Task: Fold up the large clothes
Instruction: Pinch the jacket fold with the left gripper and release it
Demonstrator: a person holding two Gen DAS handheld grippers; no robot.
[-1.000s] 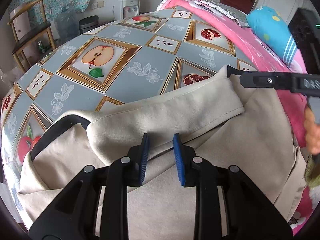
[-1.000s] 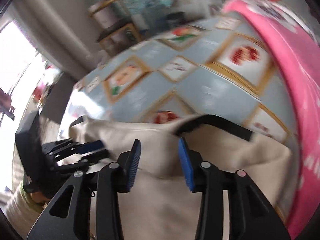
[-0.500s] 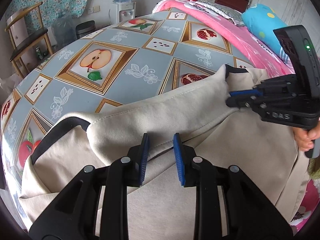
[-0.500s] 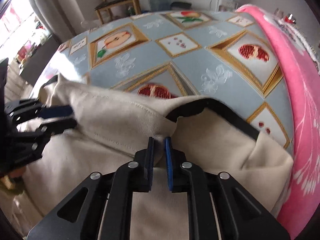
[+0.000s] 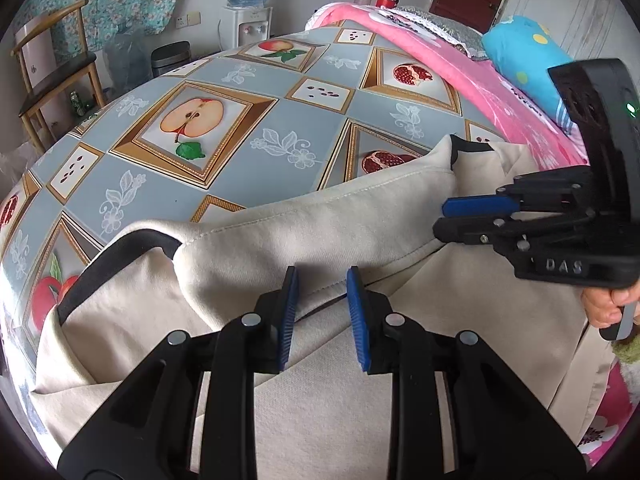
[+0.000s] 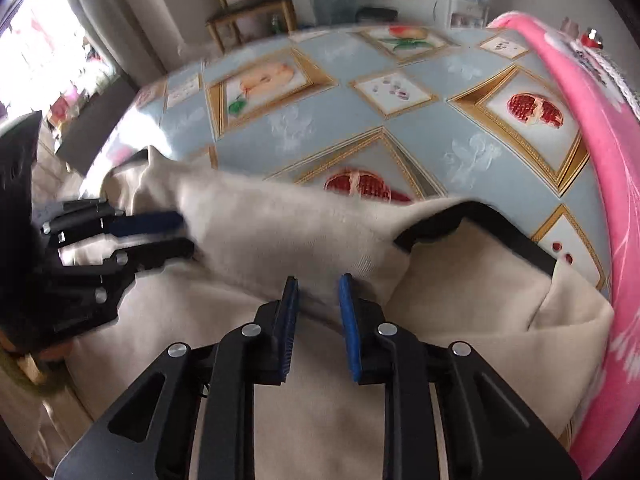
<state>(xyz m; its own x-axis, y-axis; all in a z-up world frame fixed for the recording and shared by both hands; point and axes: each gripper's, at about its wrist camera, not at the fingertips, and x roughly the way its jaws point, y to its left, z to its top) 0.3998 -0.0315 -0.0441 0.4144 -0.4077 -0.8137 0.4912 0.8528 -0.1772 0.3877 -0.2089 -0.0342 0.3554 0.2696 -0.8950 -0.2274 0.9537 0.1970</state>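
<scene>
1. Table with fruit-print cloth (image 5: 248,152): grey-blue, gold-framed apple and pomegranate panels. No readable text on it.
2. Pink blanket (image 5: 472,76) runs along the table's far right edge; a blue dotted pillow (image 5: 520,60) lies on it.
3. Beige garment (image 5: 320,392) with black trim lies on the near part of the table, top band folded over toward the camera. It spans from the left table edge to the pink blanket.
4. Right gripper (image 6: 318,316): jaws closing, the folded band's edge is between the blue pads. Frame is motion-blurred, so pad contact isn't clear. In the left wrist view "DAS" is embossed on its body (image 5: 444,218).
5. Left gripper (image 5: 322,312): jaws part-open, straddling the fold's hem; a gap shows on both sides, so no grip on the cloth.
6. Water dispenser (image 5: 246,20) with bottle at the back wall; the bottle label is unreadable.
</scene>
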